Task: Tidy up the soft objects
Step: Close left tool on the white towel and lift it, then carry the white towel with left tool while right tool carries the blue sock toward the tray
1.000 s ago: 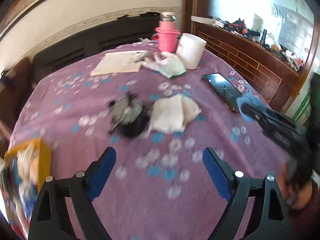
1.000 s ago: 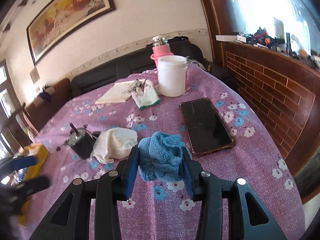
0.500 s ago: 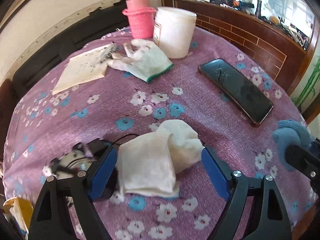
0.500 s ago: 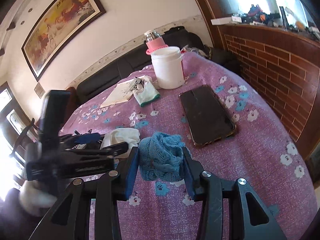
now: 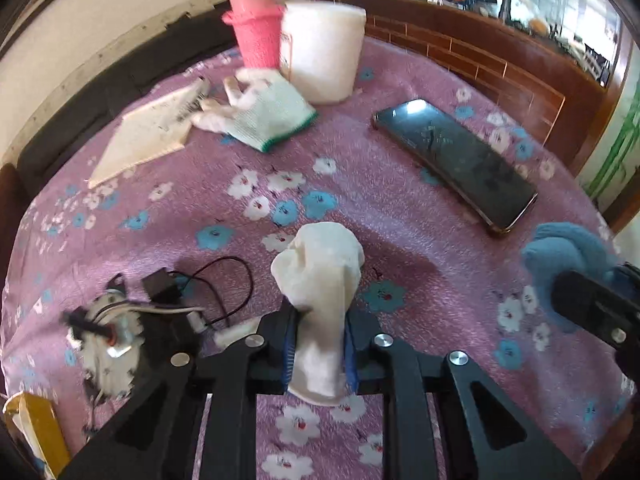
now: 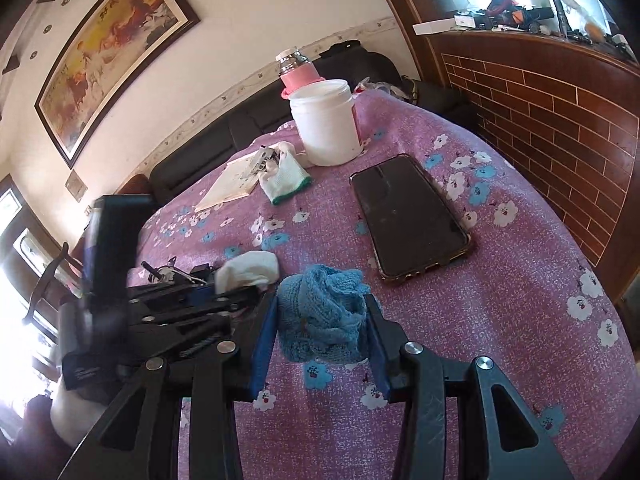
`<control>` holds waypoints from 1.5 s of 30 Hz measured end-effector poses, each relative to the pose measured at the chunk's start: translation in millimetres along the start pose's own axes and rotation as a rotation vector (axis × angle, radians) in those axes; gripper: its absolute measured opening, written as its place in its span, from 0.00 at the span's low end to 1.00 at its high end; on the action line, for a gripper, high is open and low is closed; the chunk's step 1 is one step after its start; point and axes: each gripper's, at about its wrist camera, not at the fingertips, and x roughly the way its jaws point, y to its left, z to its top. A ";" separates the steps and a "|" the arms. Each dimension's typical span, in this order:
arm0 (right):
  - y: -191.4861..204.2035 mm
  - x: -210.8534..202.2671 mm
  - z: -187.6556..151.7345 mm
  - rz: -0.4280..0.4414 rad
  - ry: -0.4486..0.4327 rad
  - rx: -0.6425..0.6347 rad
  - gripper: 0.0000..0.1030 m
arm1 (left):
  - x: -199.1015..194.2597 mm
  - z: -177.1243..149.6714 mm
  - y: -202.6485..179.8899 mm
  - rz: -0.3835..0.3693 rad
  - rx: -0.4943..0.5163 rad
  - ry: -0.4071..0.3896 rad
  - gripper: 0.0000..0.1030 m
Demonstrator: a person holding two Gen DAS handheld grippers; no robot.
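Left gripper (image 5: 319,346) has just clamped onto the white cloth (image 5: 320,276) mid-table; right gripper (image 6: 318,344) still grips the blue cloth (image 6: 322,312), both ready to move.

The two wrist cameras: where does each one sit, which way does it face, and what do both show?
Left wrist: sits on the left gripper, faces along its fingers across the table; it is shut on the white cloth.
Right wrist: sits on the right gripper, faces likewise; it is shut on the blue knit cloth.
Shared: phone, white jar, glove, both cloths.
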 end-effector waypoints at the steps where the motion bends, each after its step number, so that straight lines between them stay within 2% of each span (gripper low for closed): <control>1: -0.1 -0.4 -0.3 -0.004 -0.001 -0.001 0.44 | -5.5 -2.0 0.5 -0.011 -0.012 -0.011 0.17; 8: -0.7 0.9 -0.6 -0.051 -0.011 -0.020 0.44 | -63.8 -28.3 0.9 -0.089 -0.098 -0.099 0.17; 17: 2.2 8.2 -1.9 -0.147 -0.018 -0.063 0.44 | -153.0 -106.8 28.6 -0.123 -0.237 -0.194 0.17; 25: 6.0 12.2 -7.1 -0.260 -0.022 -0.103 0.44 | -213.2 -192.6 80.6 0.008 -0.416 -0.261 0.17; 29: 16.4 13.6 -9.5 -0.299 -0.019 -0.153 0.43 | -232.0 -229.3 105.2 0.193 -0.471 -0.263 0.17; 30: 21.9 11.8 -10.0 -0.301 -0.018 -0.166 0.43 | -234.8 -236.0 110.3 0.211 -0.482 -0.260 0.17; 33: 45.1 -1.1 -13.4 -0.280 -0.036 -0.213 0.43 | -245.8 -257.3 125.1 0.287 -0.514 -0.259 0.17; 37: 92.9 -24.9 -21.8 -0.184 -0.060 -0.277 0.43 | -252.8 -275.4 138.1 0.366 -0.549 -0.256 0.17; 45: 202.3 -49.7 -63.3 0.033 -0.054 -0.480 0.44 | -263.4 -291.4 141.2 0.423 -0.563 -0.265 0.17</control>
